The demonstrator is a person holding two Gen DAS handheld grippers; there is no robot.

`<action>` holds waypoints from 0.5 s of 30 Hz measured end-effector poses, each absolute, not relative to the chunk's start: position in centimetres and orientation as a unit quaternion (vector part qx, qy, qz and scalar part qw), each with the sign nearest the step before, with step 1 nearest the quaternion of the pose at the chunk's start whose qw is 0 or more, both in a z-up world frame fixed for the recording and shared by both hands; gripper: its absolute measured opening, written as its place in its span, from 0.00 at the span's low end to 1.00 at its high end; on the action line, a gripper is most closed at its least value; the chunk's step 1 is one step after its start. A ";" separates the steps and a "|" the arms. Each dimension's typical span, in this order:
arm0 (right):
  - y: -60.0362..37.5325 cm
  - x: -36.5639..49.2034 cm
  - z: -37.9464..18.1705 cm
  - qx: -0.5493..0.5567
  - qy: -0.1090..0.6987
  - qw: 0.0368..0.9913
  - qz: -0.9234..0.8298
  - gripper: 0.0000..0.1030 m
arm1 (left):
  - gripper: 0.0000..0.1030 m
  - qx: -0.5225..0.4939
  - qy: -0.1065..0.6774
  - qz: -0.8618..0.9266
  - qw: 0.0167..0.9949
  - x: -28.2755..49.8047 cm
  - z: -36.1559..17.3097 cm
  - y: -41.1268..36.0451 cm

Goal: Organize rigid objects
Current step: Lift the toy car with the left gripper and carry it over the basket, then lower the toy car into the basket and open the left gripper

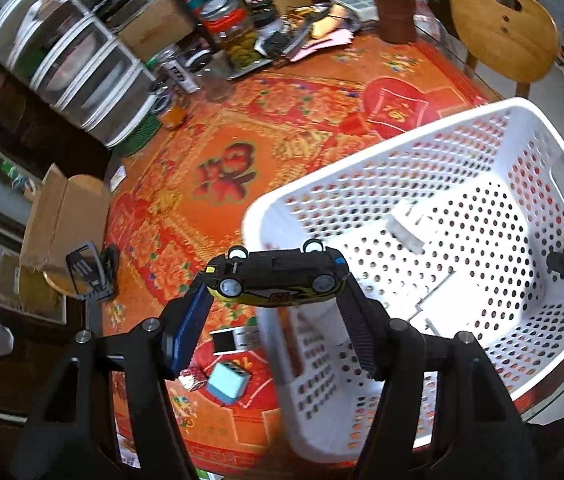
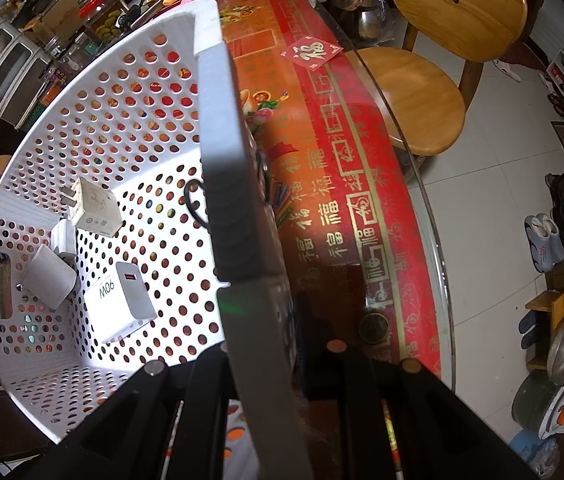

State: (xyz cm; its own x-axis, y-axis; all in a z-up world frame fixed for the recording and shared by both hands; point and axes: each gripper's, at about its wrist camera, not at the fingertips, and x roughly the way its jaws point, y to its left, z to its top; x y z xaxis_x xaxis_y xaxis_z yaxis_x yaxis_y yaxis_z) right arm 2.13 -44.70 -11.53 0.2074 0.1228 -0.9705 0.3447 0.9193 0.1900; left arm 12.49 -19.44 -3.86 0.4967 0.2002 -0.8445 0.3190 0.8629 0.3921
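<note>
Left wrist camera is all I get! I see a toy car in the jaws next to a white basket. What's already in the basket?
Observer: Four white chargers lie on the basket floor; one charger reads 90W.
Operator: Where's the other gripper?
Observer: The right gripper has its jaws shut on the basket's rim, holding that wall.
Operator: What's past the basket on that side?
Observer: A red paper square with a gold character lies on the tablecloth, near the glass edge.
Operator: Is my car over the basket yet?
Observer: The toy car hangs upside down at the basket's near rim, not inside.
</note>
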 end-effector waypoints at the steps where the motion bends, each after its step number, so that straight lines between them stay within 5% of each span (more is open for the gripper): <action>1: -44.7 2.2 -11.5 0.187 0.625 0.754 -0.074 0.11 | 0.59 0.260 0.502 -0.038 0.824 12.6 -4.1 -19.8; 15: -44.7 2.1 -11.5 0.187 0.625 0.754 -0.073 0.11 | 0.59 0.264 0.561 -0.093 0.779 15.0 -10.5 -23.9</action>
